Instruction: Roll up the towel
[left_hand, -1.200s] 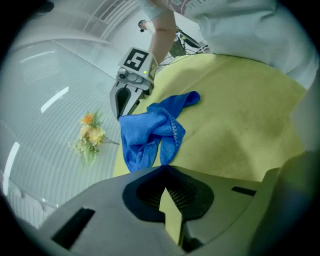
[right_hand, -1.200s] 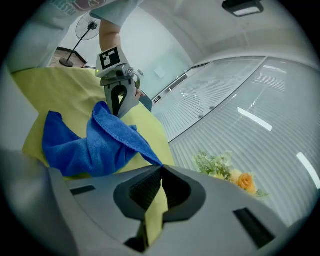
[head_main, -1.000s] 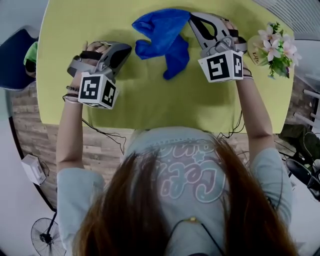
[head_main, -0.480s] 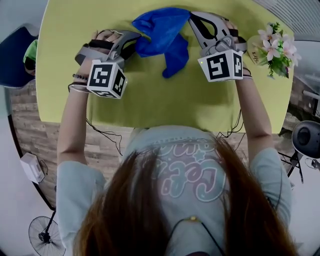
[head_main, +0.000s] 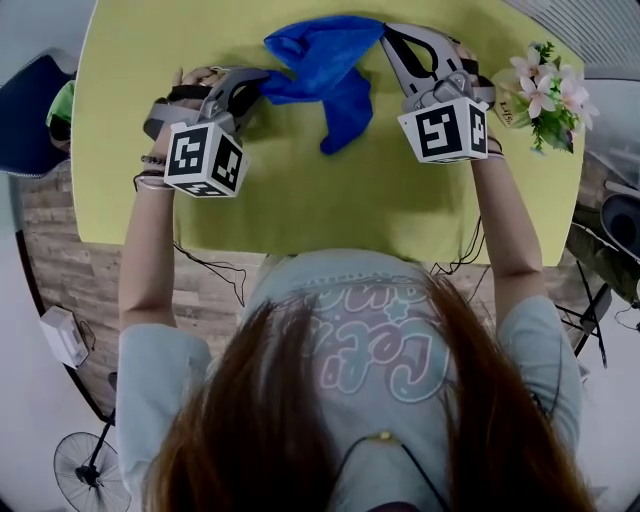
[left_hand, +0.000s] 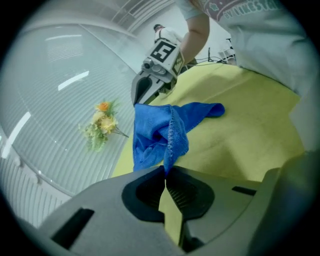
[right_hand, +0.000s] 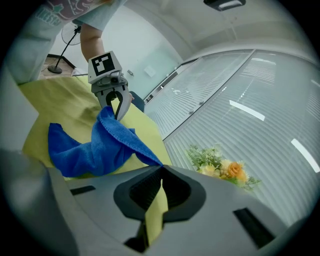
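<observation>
A crumpled blue towel (head_main: 325, 65) lies at the far side of the yellow-green table (head_main: 300, 210). My left gripper (head_main: 268, 80) is at the towel's left corner; its jaws have just been closing and now pinch that corner, as the left gripper view shows (left_hand: 165, 170) with the towel (left_hand: 160, 130) running out of the tips. My right gripper (head_main: 385, 35) is shut on the towel's right corner, seen pinched in the right gripper view (right_hand: 161, 170). Between the two grippers the towel (right_hand: 95, 145) sags in loose folds, one flap hanging toward me.
A bunch of flowers (head_main: 545, 95) stands at the table's right edge, close to the right gripper. A dark blue chair (head_main: 30, 120) is off the table's left side. A fan (head_main: 90, 465) stands on the floor at lower left.
My left gripper moved up and right to the towel's left corner and closed on it. The towel's left part has been drawn out to the left. The right gripper has stayed put.
</observation>
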